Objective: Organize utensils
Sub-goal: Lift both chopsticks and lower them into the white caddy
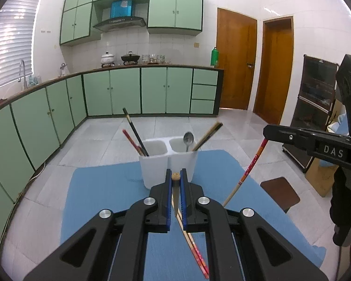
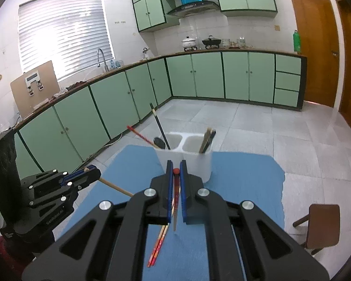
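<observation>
Both tongs pinch one chopstick each: the left tongs [image 1: 175,175] a brown-tipped chopstick [image 1: 175,194], the right tongs [image 2: 176,167] a red chopstick [image 2: 176,201]. The white two-compartment holder [image 1: 168,159] stands straight ahead, near the blue surface's [image 1: 100,199] far edge; the left seems slightly nearer.

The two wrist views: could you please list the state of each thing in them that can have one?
Left hand-held gripper: shut on a wooden chopstick.
Right hand-held gripper: shut on a red chopstick.
Holder: upright on the mat, utensils in both compartments.
Chopstick pair: lying on the mat.
</observation>
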`<control>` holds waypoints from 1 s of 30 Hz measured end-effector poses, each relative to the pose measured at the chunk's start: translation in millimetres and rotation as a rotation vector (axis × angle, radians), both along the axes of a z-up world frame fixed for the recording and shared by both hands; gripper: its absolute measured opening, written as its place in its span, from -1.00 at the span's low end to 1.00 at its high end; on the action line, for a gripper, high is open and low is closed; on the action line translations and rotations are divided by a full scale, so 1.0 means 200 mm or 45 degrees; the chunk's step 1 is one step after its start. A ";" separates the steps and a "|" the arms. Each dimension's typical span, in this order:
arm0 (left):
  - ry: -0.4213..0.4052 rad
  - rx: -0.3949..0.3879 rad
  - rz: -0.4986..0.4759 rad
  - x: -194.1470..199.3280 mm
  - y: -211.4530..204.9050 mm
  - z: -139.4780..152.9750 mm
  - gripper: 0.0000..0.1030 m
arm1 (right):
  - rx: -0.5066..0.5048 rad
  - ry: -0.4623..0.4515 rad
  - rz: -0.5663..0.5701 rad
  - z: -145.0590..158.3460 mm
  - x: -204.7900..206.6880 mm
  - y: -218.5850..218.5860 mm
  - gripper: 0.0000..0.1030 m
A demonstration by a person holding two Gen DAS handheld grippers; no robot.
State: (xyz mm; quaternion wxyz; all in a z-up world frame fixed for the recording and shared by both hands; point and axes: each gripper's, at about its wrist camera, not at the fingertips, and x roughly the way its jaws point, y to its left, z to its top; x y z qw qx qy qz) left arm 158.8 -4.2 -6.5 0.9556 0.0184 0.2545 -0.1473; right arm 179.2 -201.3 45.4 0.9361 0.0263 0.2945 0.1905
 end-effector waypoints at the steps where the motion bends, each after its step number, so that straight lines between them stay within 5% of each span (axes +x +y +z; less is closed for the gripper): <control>1: -0.010 -0.008 -0.001 0.01 0.00 0.02 -0.87 | 0.002 -0.011 0.003 0.03 0.01 0.00 -0.90; 16: -0.259 -0.033 0.026 0.30 -0.03 0.42 -0.87 | 0.005 -0.286 -0.066 0.47 0.37 0.03 -0.90; 30: -0.108 -0.029 0.037 0.66 -0.04 0.24 -0.87 | -0.067 -0.245 -0.118 0.21 0.78 0.12 -0.90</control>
